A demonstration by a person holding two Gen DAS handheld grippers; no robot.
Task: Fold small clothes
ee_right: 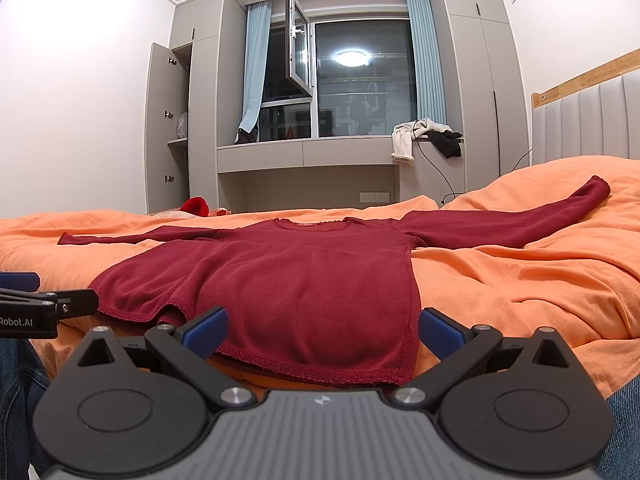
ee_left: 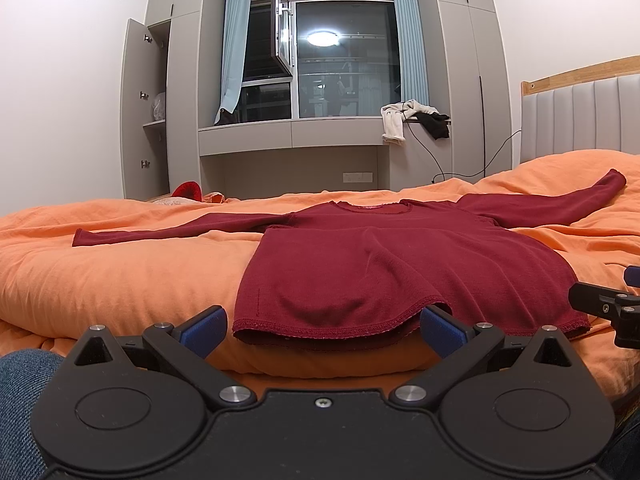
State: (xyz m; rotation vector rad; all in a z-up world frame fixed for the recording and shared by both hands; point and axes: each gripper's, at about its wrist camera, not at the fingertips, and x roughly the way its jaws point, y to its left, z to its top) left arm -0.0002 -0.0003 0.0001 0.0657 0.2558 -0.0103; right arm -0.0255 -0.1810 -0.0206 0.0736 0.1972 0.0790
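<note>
A dark red long-sleeved top (ee_left: 400,264) lies flat on the orange bedding (ee_left: 100,280), neck away from me, both sleeves spread sideways. It also shows in the right wrist view (ee_right: 304,276). My left gripper (ee_left: 322,326) is open, its blue pads either side of the hem's left part, at the bed's near edge. My right gripper (ee_right: 322,326) is open at the hem's right corner. Each gripper shows in the other's view: the right one (ee_left: 612,304) at the right edge, the left one (ee_right: 40,304) at the left edge.
The bed's padded headboard (ee_left: 580,116) is at the right. A window ledge (ee_left: 292,132) beyond the bed holds white and black clothes (ee_left: 416,120). A grey wardrobe (ee_left: 148,108) stands open at the left. A red item (ee_left: 188,191) lies past the bed's far edge.
</note>
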